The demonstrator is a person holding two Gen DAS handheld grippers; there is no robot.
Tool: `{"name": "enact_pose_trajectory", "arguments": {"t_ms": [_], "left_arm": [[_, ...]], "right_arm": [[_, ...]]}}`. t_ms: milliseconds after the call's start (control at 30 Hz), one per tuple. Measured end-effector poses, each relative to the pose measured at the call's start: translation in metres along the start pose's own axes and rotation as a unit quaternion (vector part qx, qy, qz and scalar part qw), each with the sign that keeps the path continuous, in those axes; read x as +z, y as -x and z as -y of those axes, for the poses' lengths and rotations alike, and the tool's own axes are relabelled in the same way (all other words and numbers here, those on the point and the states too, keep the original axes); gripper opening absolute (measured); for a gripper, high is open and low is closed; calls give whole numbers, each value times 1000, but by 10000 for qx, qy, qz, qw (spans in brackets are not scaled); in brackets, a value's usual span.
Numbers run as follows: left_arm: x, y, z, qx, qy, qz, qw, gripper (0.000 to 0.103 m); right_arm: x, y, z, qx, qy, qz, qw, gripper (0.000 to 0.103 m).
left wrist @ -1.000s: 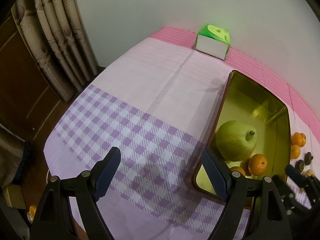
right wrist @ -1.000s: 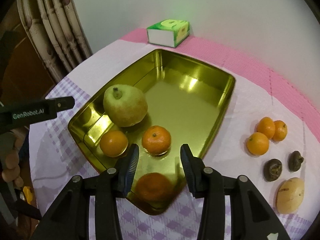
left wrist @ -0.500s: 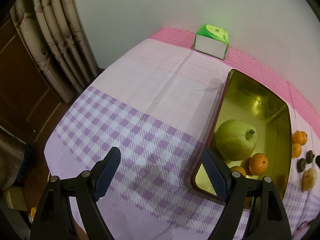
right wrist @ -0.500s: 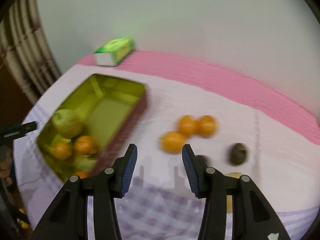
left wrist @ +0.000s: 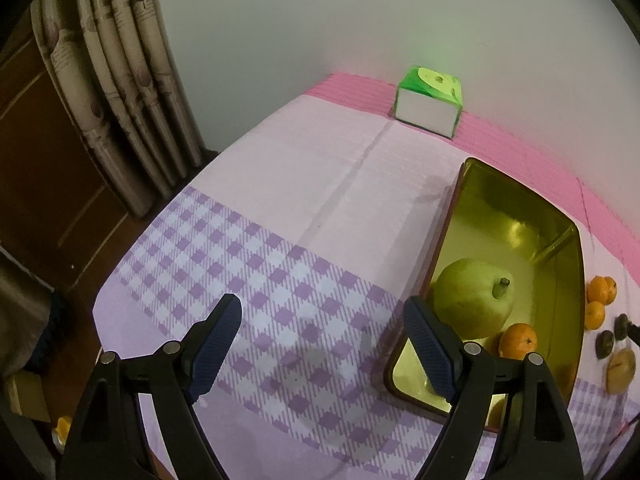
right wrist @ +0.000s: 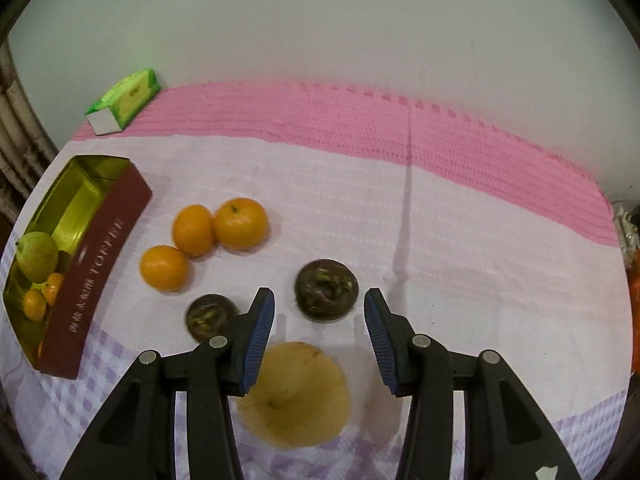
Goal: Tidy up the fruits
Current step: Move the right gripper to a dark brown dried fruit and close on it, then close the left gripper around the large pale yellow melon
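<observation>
**Q:** Two sets of tongs are showing; how are they standing?

**A:** Left tongs [left wrist: 322,338] are hanging wide open over the purple-checked cloth of the bench [left wrist: 280,208], gripping nothing. Right tongs [right wrist: 319,334] are hovering open and empty; their jaws have just been widening a little, with nothing pressed between the pads. One dark brown wrinkled round fruit [right wrist: 326,290] is lying just beyond the gap between the fingertips.

**Q:** Where is the fruit sitting?

**A:** Inside the rectangular gold-lined tin box with dark red outer walls [right wrist: 100,256], a large green pear-shaped fruit [left wrist: 474,298] is resting beside small orange tangerines [left wrist: 518,340]. Outside the box, on the pale pink cloth, three loose orange tangerines [right wrist: 240,224] are clustering together, two of them touching. A second dark wrinkled fruit [right wrist: 210,316] is lying partly behind the right tongs' left finger, and a pale yellow oval fruit [right wrist: 296,394] is sitting beneath the tongs, nearest the camera.

**Q:** Anything else on the bench?

**A:** A green and white carton [left wrist: 430,104] is standing at the far edge against the wall.
</observation>
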State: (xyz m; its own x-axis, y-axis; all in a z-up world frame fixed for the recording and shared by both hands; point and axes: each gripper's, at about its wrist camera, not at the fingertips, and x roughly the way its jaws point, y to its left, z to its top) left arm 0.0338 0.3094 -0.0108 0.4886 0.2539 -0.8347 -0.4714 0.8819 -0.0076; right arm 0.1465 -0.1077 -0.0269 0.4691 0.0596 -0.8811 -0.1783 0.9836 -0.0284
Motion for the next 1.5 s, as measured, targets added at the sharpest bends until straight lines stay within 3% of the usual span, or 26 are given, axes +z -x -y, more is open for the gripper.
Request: {"name": "enact_pose_trajectory", "arguments": {"t_ms": [400, 567, 733, 967, 1200, 1400, 1500], "left_arm": [[-5, 11, 37, -140, -675, 92, 9976, 83], [-8, 22, 73, -392, -1004, 154, 9941, 83], [-16, 34, 119, -799, -1421, 221, 9864, 83], [-42, 48, 199, -1525, -2208, 144, 9632, 83], [-63, 59, 262, -2044, -2706, 111, 9407, 83], [-83, 60, 305, -2562, -2868, -194, 9229, 83], [-94, 61, 326, -2637, -3039, -200, 9153, 83]], "right_arm": [[10, -43, 10, 307, -123, -465, 9984, 42], [4, -34, 23, 370, -303, -280, 9985, 42], [-14, -12, 48, 6, -548, 155, 9984, 42], [-55, 2, 77, -626, -684, 621, 9937, 42], [-66, 0, 105, -828, -898, 662, 9903, 42], [-72, -5, 119, -842, -969, 656, 9896, 42], [-75, -11, 119, -797, -1020, 682, 9892, 43]]}}
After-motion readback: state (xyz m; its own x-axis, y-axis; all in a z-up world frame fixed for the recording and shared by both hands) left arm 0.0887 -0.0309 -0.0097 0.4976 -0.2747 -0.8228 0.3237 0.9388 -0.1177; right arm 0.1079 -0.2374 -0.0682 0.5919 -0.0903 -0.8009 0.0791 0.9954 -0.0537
